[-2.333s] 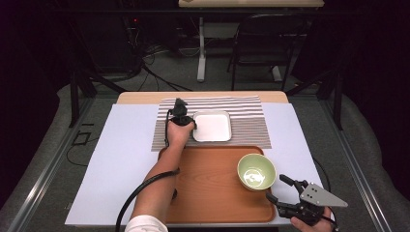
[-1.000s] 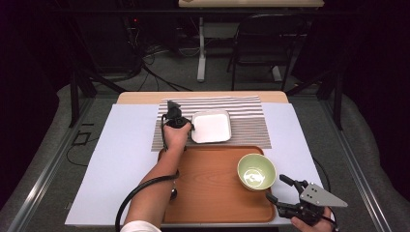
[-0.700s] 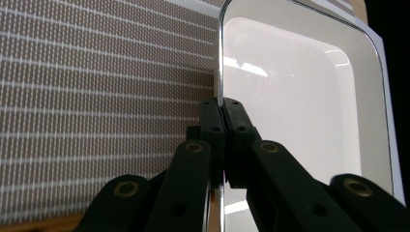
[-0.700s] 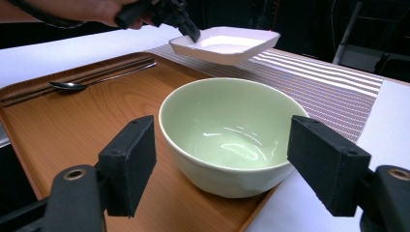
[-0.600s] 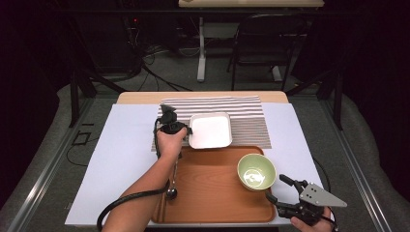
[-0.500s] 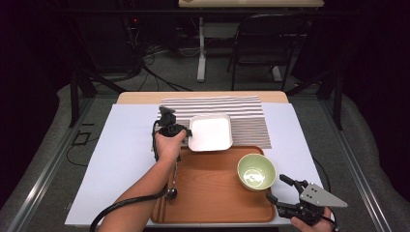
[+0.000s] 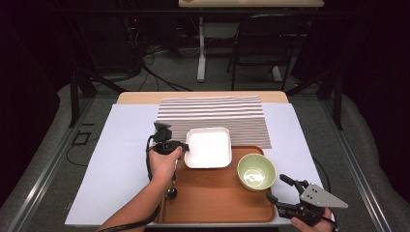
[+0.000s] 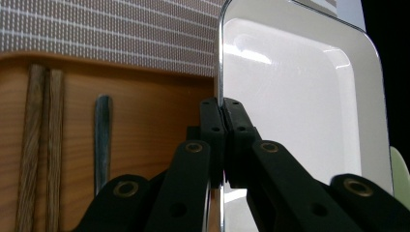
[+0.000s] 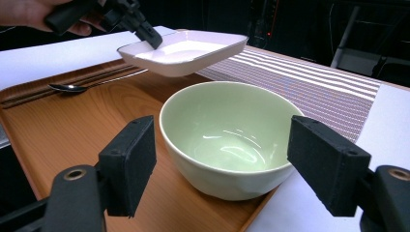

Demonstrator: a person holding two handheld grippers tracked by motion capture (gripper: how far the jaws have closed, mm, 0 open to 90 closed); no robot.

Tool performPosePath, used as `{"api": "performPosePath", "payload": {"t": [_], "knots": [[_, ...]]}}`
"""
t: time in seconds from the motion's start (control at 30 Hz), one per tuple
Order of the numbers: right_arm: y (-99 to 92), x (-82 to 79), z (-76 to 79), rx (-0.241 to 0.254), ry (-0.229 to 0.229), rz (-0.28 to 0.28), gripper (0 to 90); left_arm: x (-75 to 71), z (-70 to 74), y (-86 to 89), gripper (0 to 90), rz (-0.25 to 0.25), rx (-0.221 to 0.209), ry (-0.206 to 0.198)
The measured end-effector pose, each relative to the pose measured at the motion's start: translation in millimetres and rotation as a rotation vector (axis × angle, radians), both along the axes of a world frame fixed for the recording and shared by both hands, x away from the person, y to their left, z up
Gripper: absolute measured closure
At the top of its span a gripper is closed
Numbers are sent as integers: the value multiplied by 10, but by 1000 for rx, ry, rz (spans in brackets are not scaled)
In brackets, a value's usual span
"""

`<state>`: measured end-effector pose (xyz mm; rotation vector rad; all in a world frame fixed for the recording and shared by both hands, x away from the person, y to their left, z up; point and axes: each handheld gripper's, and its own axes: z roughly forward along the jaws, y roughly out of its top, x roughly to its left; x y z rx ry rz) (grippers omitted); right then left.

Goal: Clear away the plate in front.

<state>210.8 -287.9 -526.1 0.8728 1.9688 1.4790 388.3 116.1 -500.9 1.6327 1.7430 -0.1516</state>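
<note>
White square dish (image 7: pixel 209 147) clamped by its left rim in the closed left tongs (image 7: pixel 180 147), lifted clear in the right gripper view and hanging over the far edge of the wooden tray (image 7: pixel 217 200), partly over the striped mat (image 7: pixel 212 113). Right tongs (image 7: pixel 282 189) open and empty at the tray's near right corner, jaws standing either side of the green bowl (image 7: pixel 256 171) without touching. Judged about halfway: dish picked up, lowering and release onto the tray beside bowl, spoon (image 7: pixel 170 192) and chopsticks (image 8: pixel 41 145) left to do.

A light wooden table (image 7: pixel 140 97) carries a white sheet (image 7: pixel 116 164). On the sheet lie a striped cloth mat (image 7: pixel 212 111) and a brown wooden tray (image 7: pixel 212 195).
</note>
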Motion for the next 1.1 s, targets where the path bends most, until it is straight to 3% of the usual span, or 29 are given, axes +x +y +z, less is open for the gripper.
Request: {"api": "performPosePath", "payload": {"t": [0.27, 0.43, 0.77, 1.1], "knots": [[1, 1, 1, -1, 0, 0, 256, -298, -184, -5, 886, -15, 2, 16], [7, 1, 1, -3, -1, 1, 256, -386, -289, 2, 886, -13, 13, 44], [3, -2, 4, -4, -4, 2, 256, -392, -398, 18, 881, -10, 47, 82], [7, -2, 3, -5, -4, 3, 257, -420, -419, -2, 865, -19, 16, 95]]}}
